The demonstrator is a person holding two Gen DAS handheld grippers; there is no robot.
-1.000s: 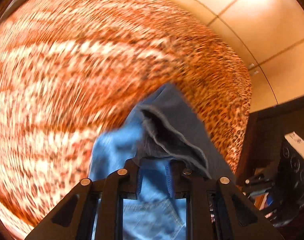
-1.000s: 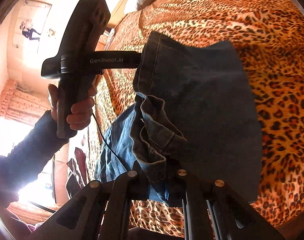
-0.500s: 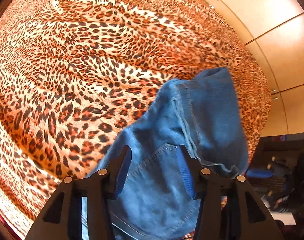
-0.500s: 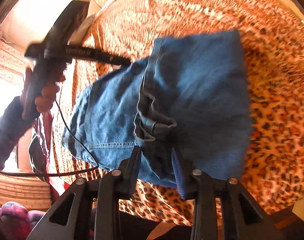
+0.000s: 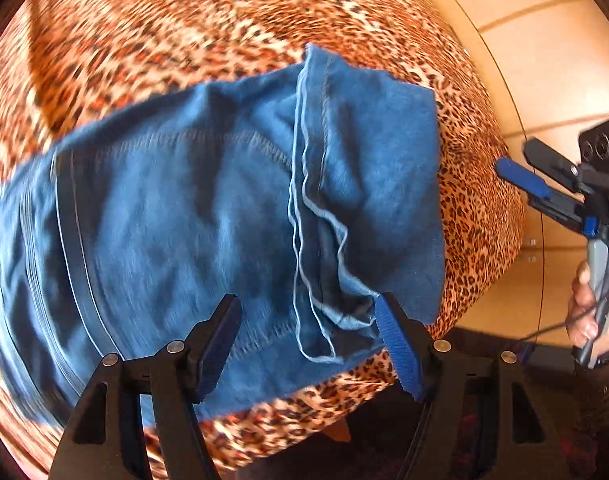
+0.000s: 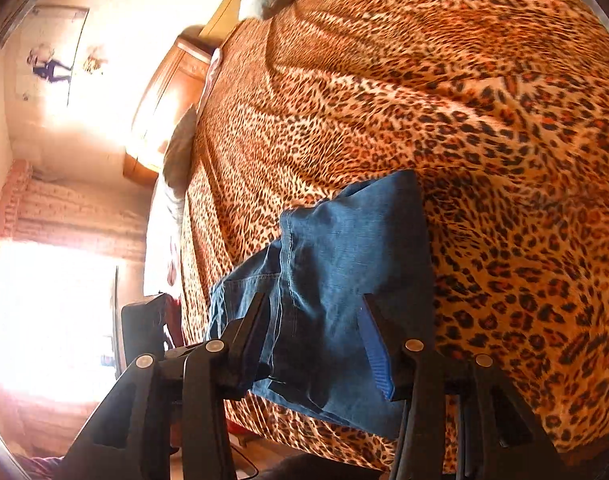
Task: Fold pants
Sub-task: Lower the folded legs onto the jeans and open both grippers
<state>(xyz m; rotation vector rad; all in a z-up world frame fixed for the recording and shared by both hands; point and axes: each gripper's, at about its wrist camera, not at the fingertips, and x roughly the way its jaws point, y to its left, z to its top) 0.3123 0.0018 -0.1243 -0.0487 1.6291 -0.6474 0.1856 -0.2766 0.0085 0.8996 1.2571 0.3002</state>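
Leopard-print bedspread fills the left wrist view, and beyond its right-hand rim lies a tan tiled floor. The pants, blue denim, lie folded on that spread, ahead of the left gripper, whose fingers stand spread wide with nothing between them. The cloth runs from far left of the fingers across to a folded-over hem layer ahead of the right-hand finger. The pants' near edge passes just beyond the fingertips, and a strip of spread shows between that edge and the bed's front rim. Past the bed's corner, well off to the right of the fingers, the right gripper hangs over the floor in the person's right hand, apart from the cloth; from here I cannot tell how its jaws stand.

In the right wrist view the same spread stretches away ahead and to the right of the fingers, all bare print. To the left are a pale wall, a wooden headboard and a bright window. The right gripper is parted wide, its fingers gripping nothing. The pants lie just ahead, between and beyond the fingertips, near the bed's front edge, with open spread beyond them.
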